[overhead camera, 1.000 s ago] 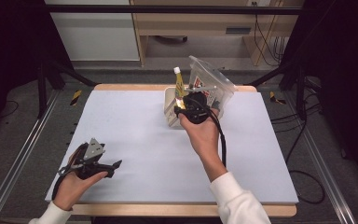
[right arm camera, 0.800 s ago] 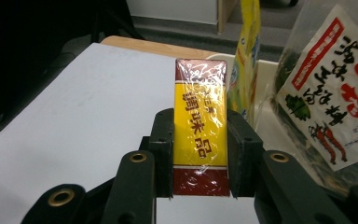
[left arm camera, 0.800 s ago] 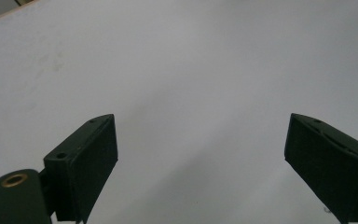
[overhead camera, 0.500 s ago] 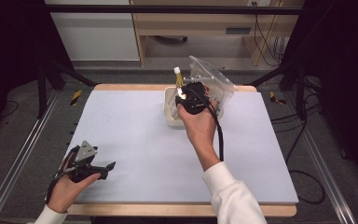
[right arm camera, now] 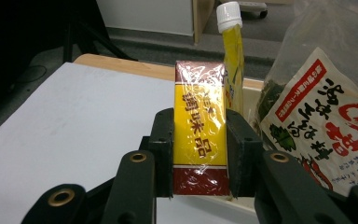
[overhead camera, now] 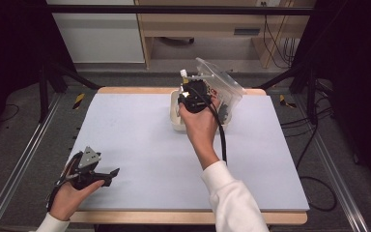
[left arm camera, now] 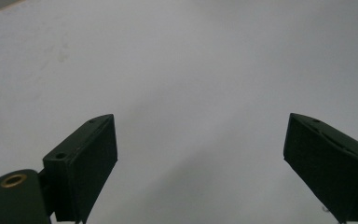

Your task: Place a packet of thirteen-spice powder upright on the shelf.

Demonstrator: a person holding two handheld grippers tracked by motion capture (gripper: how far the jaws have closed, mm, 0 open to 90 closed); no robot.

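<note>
At the far edge of the table, the yellow-and-maroon foil-wrapped rectangular packet is pinched between the right gripper's two black jaws, which press on its long sides. It stands upright, long axis running straight up out of the jaws, lower end down at their root. In the high view the right gripper sits over the white plastic bin, which has its clear lid tipped up behind it. Just behind the packet there's a tall yellow squeeze tube with a white cap, and off to the side a clear bag of dried greens with a red-and-white label, both standing in the bin as far as I can tell. So the packet is already in hand, and whatever comes next is really about which way it travels: my guess is back toward the open pale grey mat, since the bin is crowded. The left gripper is way off at the near left corner, jaws spread wide with nothing between them, just resting over the mat. The right hand is obviously the one doing the work here.
</note>
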